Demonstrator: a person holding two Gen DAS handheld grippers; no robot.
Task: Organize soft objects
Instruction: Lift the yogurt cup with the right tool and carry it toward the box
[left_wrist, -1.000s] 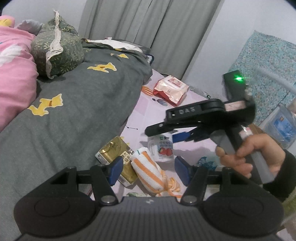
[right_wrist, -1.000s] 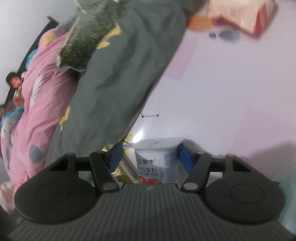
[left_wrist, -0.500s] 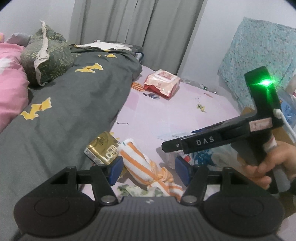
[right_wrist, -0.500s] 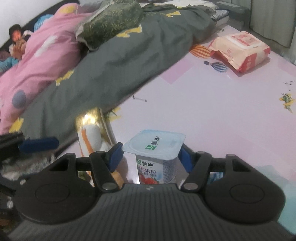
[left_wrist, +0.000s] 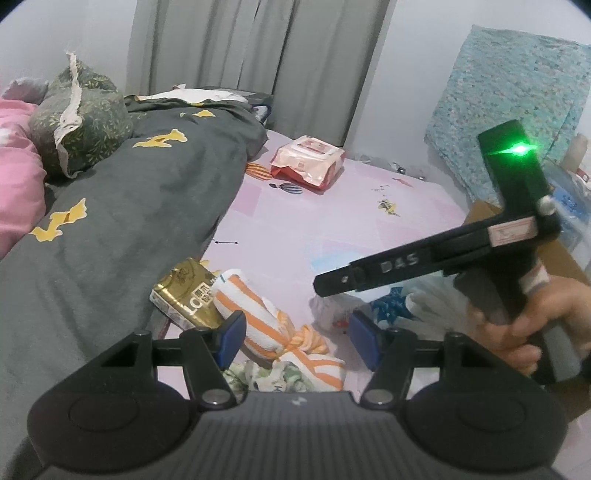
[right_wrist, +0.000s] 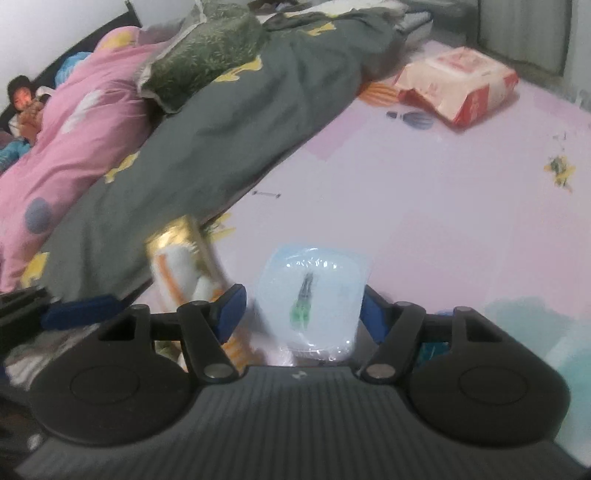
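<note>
An orange-striped towel (left_wrist: 258, 317), knotted at its near end, lies on the pink sheet (left_wrist: 332, 229) just beyond and between the pads of my left gripper (left_wrist: 297, 341), which is open and touches nothing. A gold carton (left_wrist: 184, 295) leans against the towel's far end. In the right wrist view a white yogurt cup (right_wrist: 310, 299) stands between the fingers of my right gripper (right_wrist: 301, 312), lid towards the camera. It touches the right pad (right_wrist: 371, 314), with a gap at the left pad (right_wrist: 231, 310). A hand (left_wrist: 535, 325) holds that gripper's black body (left_wrist: 424, 258) above the cup (left_wrist: 327, 314).
A grey duvet (left_wrist: 129, 229) with yellow shapes borders the sheet on the left, with a green pillow (left_wrist: 81, 114) and a pink blanket (right_wrist: 74, 140) beyond. A person (right_wrist: 22, 103) lies at the far end. A wipes pack (left_wrist: 306, 162) lies far back, a cardboard box (left_wrist: 569, 258) on the right.
The right gripper's view has rolled level and now looks down on the cup's lid instead of its side. In the left view the right gripper has shifted right, and the towel stays between the pads.
</note>
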